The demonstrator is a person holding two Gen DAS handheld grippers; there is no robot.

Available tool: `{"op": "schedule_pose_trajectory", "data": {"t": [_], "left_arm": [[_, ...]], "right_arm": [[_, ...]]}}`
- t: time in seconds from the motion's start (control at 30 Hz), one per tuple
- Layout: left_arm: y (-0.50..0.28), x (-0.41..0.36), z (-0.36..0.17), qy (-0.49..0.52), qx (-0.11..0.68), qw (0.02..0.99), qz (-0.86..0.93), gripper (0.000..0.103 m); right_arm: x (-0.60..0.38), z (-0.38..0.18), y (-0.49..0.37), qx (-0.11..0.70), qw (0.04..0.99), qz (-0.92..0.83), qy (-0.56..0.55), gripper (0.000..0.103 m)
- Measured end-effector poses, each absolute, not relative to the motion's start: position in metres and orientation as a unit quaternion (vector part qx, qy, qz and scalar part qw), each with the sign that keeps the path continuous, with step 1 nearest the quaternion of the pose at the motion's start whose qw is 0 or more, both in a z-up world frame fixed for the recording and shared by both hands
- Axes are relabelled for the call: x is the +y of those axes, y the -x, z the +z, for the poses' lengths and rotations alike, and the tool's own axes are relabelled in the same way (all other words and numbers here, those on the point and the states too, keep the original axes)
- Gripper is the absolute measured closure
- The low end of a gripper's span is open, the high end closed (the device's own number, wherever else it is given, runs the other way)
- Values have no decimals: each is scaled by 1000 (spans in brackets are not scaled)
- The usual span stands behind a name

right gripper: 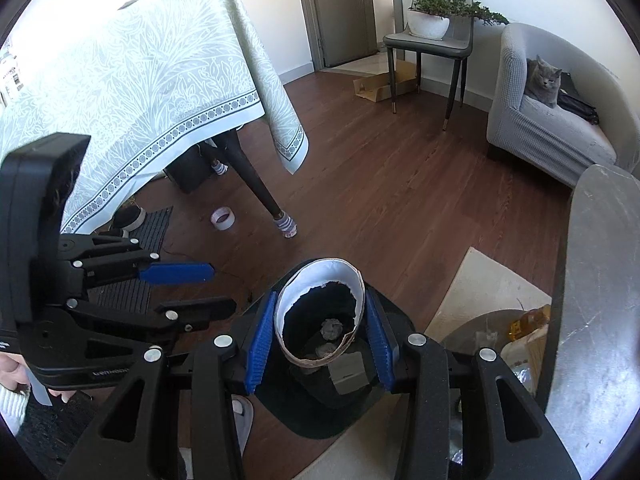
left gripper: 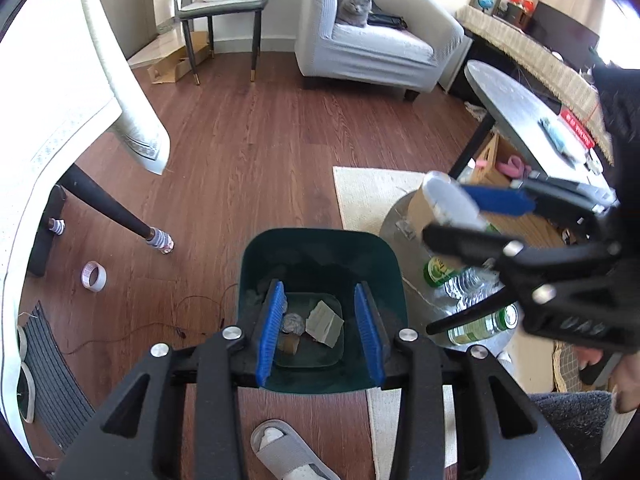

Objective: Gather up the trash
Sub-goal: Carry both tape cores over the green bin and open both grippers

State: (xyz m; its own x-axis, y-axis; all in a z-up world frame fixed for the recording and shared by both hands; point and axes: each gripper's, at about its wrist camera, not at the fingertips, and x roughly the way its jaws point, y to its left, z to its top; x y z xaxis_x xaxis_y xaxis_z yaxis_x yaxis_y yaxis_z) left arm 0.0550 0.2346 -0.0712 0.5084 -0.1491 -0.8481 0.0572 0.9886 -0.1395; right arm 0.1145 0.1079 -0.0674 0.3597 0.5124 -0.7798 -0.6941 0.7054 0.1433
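Observation:
A dark green trash bin [left gripper: 320, 252] stands on the wood floor right below both grippers. Inside it lie a crumpled paper ball [left gripper: 291, 322], a folded cardboard scrap [left gripper: 325, 322] and a small brown roll [left gripper: 290, 345]. My left gripper [left gripper: 319, 288] hangs open over the bin with nothing between its blue pads; in the right wrist view it [right gripper: 222, 288] sits to the left. My right gripper [right gripper: 320, 300] is shut on a torn paper cup [right gripper: 320, 276], brown outside and white inside, held over the bin [right gripper: 320, 420]. In the left wrist view the cup [left gripper: 444, 200] is at the right.
Plastic bottles [left gripper: 484, 324] lie on a low round table [left gripper: 394, 220] right of the bin. A tape roll [left gripper: 94, 276] and a slipper [left gripper: 280, 448] are on the floor. A table leg [left gripper: 108, 208], a grey oval table [left gripper: 516, 116] and an armchair [left gripper: 384, 48] with a cat stand around.

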Motion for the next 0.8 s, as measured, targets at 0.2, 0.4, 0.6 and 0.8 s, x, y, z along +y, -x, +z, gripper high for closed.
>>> {"op": "schedule_pose_trajectory", "data": {"t": [0.2, 0.4, 0.6, 0.8], "left_arm": [[-51, 241, -56, 56, 473, 877, -55, 64], [-45, 249, -37, 76, 444, 891, -49, 70], [-40, 256, -16, 99, 411, 905, -47, 73], [-41, 259, -5, 114, 396, 910, -44, 73]], "right_arm": [[125, -84, -117, 450, 803, 372, 122, 59], [135, -97, -117, 462, 796, 368, 133, 59], [143, -119, -117, 489, 781, 359, 148, 59], [150, -135, -115, 508, 770, 351, 161, 50]]}}
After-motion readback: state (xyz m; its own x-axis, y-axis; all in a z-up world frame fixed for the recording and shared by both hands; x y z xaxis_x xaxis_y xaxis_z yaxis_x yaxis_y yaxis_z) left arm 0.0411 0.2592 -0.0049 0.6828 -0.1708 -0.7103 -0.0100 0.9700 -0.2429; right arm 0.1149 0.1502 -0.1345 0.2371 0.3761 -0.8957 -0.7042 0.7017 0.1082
